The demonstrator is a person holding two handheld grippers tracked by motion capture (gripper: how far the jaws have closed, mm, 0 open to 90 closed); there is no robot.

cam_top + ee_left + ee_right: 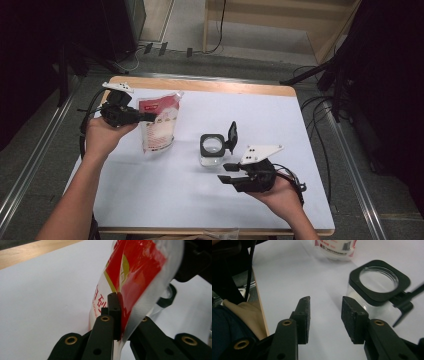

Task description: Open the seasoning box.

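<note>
A red and white plastic pouch (159, 122) hangs slightly lifted over the table's left rear, with my left gripper (150, 117) shut on its upper edge. In the left gripper view the jaws (117, 302) pinch the pouch (140, 272) flat between them. A clear square container (212, 148) with a black rim stands mid-table, its black lid (232, 134) flipped up on the right side. My right gripper (227, 172) hovers just in front of it, open and holding nothing. In the right gripper view the gripper (325, 307) stands left of the container (378, 282), with the pouch (335, 248) beyond.
A white sheet (280, 125) covers the wooden table (210, 85), whose edge shows at the back. Cables (320, 130) and dark stands (340, 70) run along the right side on the floor. A metal rail (35, 150) lies to the left.
</note>
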